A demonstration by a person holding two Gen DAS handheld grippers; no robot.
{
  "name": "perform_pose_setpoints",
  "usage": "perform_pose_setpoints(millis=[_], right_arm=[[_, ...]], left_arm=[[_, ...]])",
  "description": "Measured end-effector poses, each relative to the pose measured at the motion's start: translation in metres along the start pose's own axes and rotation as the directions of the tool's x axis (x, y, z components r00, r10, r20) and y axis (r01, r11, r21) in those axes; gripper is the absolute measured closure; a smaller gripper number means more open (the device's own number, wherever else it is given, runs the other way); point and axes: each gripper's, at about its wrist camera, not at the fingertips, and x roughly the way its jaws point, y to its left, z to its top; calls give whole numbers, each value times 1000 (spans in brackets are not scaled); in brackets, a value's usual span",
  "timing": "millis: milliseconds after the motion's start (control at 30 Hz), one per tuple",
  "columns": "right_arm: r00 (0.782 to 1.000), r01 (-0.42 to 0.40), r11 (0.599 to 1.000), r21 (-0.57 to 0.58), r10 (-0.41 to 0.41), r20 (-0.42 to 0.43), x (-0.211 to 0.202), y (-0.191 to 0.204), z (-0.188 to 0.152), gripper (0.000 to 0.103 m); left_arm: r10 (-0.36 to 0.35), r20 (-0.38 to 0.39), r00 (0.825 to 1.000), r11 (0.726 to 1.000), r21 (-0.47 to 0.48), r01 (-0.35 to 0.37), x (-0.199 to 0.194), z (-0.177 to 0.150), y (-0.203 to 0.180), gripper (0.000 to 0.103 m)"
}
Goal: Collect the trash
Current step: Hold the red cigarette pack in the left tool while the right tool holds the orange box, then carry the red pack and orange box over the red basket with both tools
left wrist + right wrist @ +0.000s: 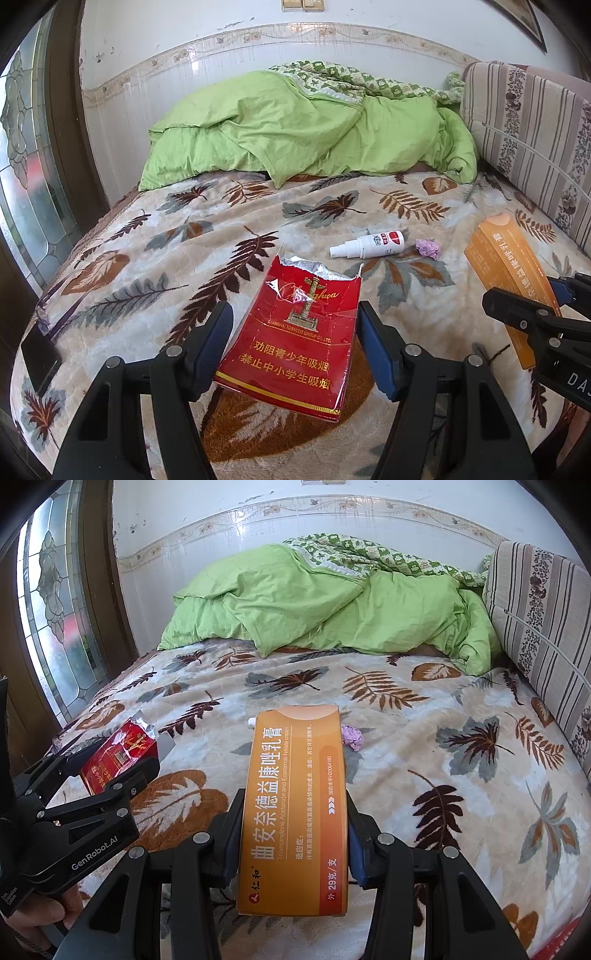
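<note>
Left gripper (295, 347) has the red cigarette pack (291, 332) between its pads, lifted off the bed. From its own camera I see a sliver of gap on the left pad side, so I can't confirm a firm clamp; the right pad looks to be touching the pack's edge. The pack is crushed and torn open at the top, foil sticking out. Risk: soft, flattened carton, so it could twist or slide out if I swing fast.

Right gripper (291, 834) is clamped on the orange medicine box (295, 805), pads on both long sides, near its lower half. Much of the box sticks out ahead of the pads, so the grip is off-centre. Risk: it pivots downward or the thin card buckles under squeeze.

Both tools sit close side by side; the left one shows in the right camera's lower left corner. Risk: I clip one with the other when turning toward a bin, which I can't see in either view.

On the leaf-print blanket (166, 236): white spray bottle (369, 245) and a crumpled purple scrap (427, 248) just beside it, well ahead of both grippers. The scrap is small; easy to miss or bury in the plush pile. Bottle may not be trash, I can't judge.
</note>
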Motion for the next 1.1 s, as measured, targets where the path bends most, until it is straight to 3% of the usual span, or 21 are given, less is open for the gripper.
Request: perform_pose_setpoints(millis=[1100], right_arm=[[1000,3,1000,1,-3,4,0,-1,0,54]], left_arm=[[-8,-20,1000,1000,-22,8,5,-1,5,36]])
